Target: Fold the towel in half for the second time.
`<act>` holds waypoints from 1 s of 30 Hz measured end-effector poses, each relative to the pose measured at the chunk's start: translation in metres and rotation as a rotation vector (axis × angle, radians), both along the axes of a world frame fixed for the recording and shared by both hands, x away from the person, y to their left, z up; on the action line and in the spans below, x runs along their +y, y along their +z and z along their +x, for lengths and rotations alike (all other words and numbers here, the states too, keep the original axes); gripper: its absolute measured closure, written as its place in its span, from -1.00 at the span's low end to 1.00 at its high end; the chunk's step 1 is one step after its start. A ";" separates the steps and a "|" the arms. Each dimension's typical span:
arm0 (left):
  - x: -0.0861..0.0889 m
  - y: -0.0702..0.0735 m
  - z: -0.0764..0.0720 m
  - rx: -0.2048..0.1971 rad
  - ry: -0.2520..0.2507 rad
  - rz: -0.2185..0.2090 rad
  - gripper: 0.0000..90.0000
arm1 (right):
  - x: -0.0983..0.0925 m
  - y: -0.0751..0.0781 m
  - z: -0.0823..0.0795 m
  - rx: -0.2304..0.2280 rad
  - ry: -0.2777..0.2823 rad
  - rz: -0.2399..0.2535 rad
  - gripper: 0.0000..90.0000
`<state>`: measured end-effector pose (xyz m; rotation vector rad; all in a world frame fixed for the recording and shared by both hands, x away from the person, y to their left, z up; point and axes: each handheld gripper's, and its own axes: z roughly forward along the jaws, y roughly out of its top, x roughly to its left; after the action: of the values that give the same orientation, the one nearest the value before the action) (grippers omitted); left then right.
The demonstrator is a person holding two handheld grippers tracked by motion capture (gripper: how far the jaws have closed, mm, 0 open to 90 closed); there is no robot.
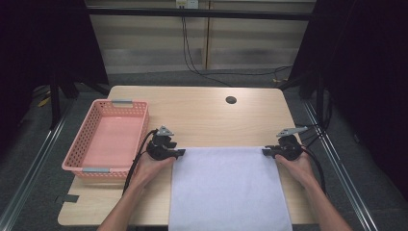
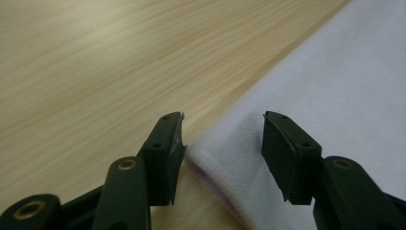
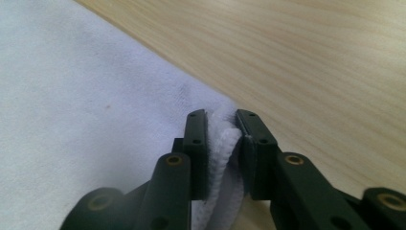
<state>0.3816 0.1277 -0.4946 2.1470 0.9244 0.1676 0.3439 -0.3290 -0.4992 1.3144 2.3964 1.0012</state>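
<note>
Quickly counted: one white cloth [image 1: 230, 187], one pink basket [image 1: 108, 139], one wooden worktop [image 1: 207, 115], two grippers, two hands. Cloth spread flat on near middle of worktop, near edge hanging over worktop's near side, far edge running left to right between the grippers. Basket at left of worktop, well apart from cloth. Dark round hole [image 1: 231, 100] in worktop at far right of centre.

Left gripper [image 1: 179, 153] at cloth's far left corner, held by left hand [image 1: 151, 168]; right gripper [image 1: 266, 151] at far right corner, held by right hand [image 1: 294, 166].

Left gripper view: fingers [image 2: 165, 153] apart, cloth corner [image 2: 230, 163] lying between them, touching one finger at most, not pinched. Hemmed edge seen there, too small to make out from high view.

Right gripper view: fingers [image 3: 197, 148] clamped on bunched cloth corner [image 3: 222, 143], fold of fabric squeezed between the pads. High view gives basket, hole and forearms; gripper views give only cloth, wood grain and own fingers.
</note>
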 end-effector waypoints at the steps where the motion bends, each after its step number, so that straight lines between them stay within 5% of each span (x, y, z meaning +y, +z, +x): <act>1: 0.002 -0.002 0.001 0.005 0.004 -0.002 0.08 | 0.000 0.000 0.000 0.001 -0.003 0.004 0.72; 8: 0.007 -0.009 0.003 0.019 -0.047 -0.032 0.19 | -0.001 -0.001 0.000 0.002 -0.001 0.017 0.78; 16: 0.004 -0.007 0.003 0.045 -0.111 -0.057 0.84 | -0.004 0.001 -0.001 0.004 -0.008 0.054 0.82; 24: 0.012 0.025 0.003 0.007 -0.094 -0.190 0.87 | -0.014 0.025 -0.005 -0.065 -0.026 0.144 0.83; 27: 0.012 0.039 0.007 -0.021 -0.080 -0.219 0.87 | -0.016 0.038 -0.005 -0.102 -0.028 0.184 0.83; 30: 0.012 0.051 0.011 -0.048 -0.084 -0.199 0.87 | -0.016 0.052 -0.002 -0.130 -0.030 0.196 0.83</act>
<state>0.3923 0.1394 -0.4437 1.9849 0.7878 0.0810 0.3421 -0.3455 -0.4470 1.2987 2.2232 1.2983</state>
